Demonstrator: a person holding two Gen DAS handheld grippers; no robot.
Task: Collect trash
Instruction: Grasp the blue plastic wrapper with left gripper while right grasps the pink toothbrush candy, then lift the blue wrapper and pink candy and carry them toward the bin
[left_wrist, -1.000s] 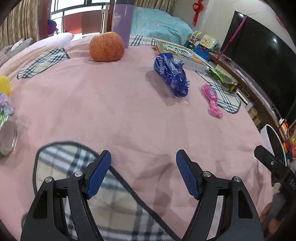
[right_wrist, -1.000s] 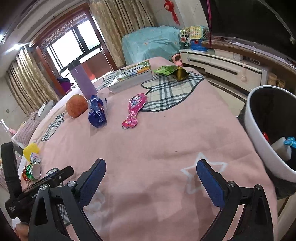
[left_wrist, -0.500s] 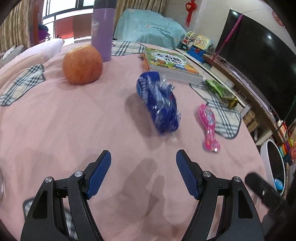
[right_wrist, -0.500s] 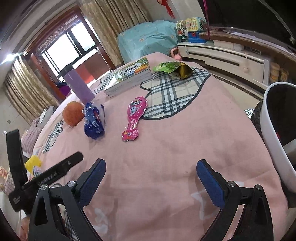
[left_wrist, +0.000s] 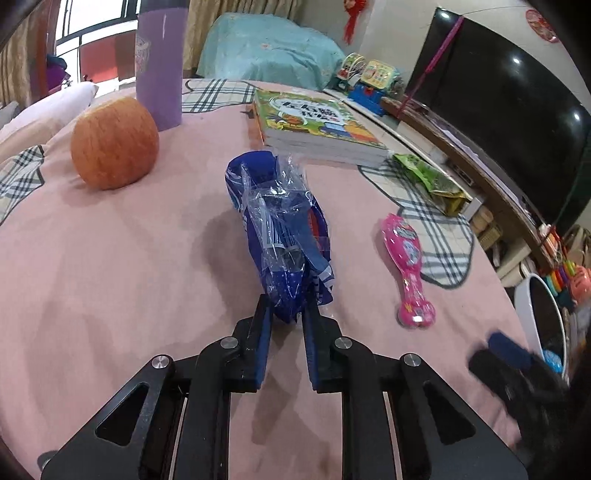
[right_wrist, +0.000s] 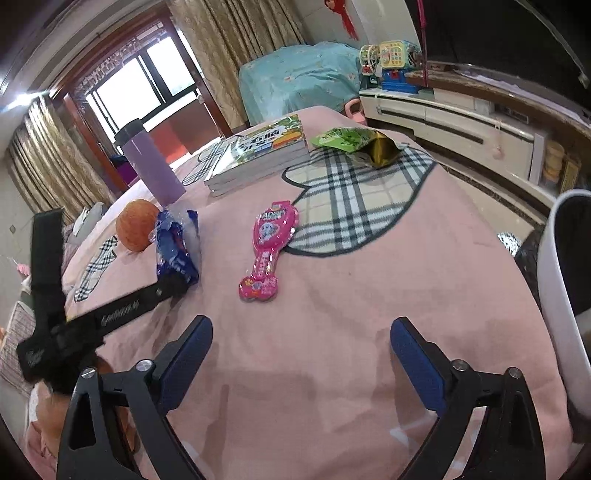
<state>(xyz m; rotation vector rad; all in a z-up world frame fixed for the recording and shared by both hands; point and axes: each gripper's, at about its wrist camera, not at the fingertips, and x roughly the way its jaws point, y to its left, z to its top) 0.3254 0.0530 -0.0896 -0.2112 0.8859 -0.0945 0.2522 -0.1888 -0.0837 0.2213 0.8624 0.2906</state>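
Observation:
A crumpled blue plastic wrapper (left_wrist: 280, 218) lies on the pink bedspread (left_wrist: 110, 277). My left gripper (left_wrist: 287, 310) is closing, and its blue pads pinch the wrapper's near end. From the right wrist view the same wrapper (right_wrist: 173, 247) lies beside the apple, with the left gripper (right_wrist: 173, 286) at its near end. My right gripper (right_wrist: 301, 343) hovers over bare bedspread; its jaws are wide apart, closing slightly, with nothing between them. An opened green snack bag (right_wrist: 351, 140) lies on a plaid patch further back. A white trash bin (right_wrist: 554, 277) stands off the bed's right edge.
An apple (left_wrist: 114, 142), a purple bottle (left_wrist: 159, 62) and a stack of books (left_wrist: 314, 125) sit behind the wrapper. A pink toy brush (left_wrist: 410, 266) lies to its right. A TV cabinet with toys (right_wrist: 391, 62) runs along the right wall.
The left gripper moved up to the blue wrapper and went from wide open to closed on its near end. The right gripper advanced a little, and the bin slid toward the right edge of its view.

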